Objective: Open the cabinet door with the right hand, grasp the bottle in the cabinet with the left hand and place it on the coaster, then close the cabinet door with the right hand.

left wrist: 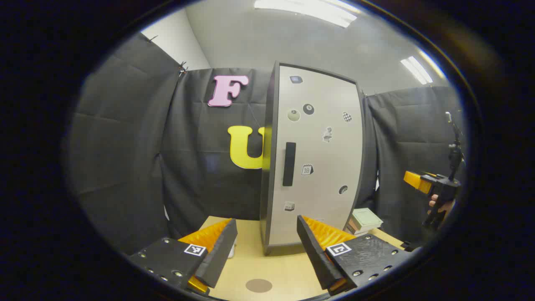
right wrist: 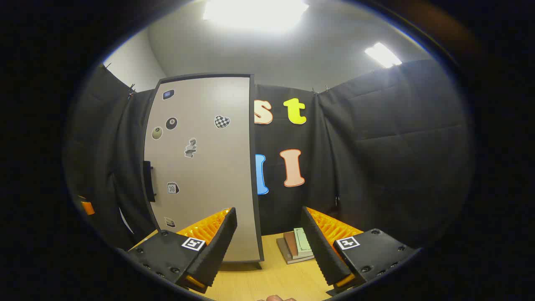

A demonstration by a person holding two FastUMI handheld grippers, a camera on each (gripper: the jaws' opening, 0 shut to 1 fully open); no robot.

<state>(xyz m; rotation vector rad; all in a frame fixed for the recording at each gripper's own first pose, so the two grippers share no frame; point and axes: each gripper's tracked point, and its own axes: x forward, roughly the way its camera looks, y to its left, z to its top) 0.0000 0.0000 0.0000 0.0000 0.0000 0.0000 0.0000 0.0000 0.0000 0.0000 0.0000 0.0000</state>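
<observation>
Left gripper view, left to right. Left gripper (left wrist: 265,251) low over the table (left wrist: 288,271), fingers (left wrist: 217,255) spread wide apart, nothing between them. A small white object sits on the table just behind the left finger; too hidden to identify. Coaster (left wrist: 258,285), a round brown disc, lies flat on the table between the two fingers, close to the camera, bare. Cabinet (left wrist: 313,159) stands upright on the table just past the fingertips, door closed flush with its frame. Dark vertical handle (left wrist: 289,164) near the door's left edge, about mid-height. Several small stickers scattered over the pale door face. The bottle would be behind the closed door; it cannot be seen. Stack of books (left wrist: 363,220) on the table just right of the cabinet's base. Farther right, the right gripper (left wrist: 418,180) is held up at about handle height, well apart from the cabinet, with a hand (left wrist: 439,205) on its grip; from this angle I cannot tell how its fingers stand.

Right gripper view, left to right. Cabinet (right wrist: 205,167) fills the left-centre, door shut, handle (right wrist: 148,181) at its far left edge. Right gripper (right wrist: 269,246) low in front, fingers (right wrist: 322,246) released and wide apart, holding nothing and touching nothing. Cabinet's right edge rises behind the gap between them. Books (right wrist: 297,246) lie on the table (right wrist: 267,280) beside the cabinet, seen between the fingers.
</observation>
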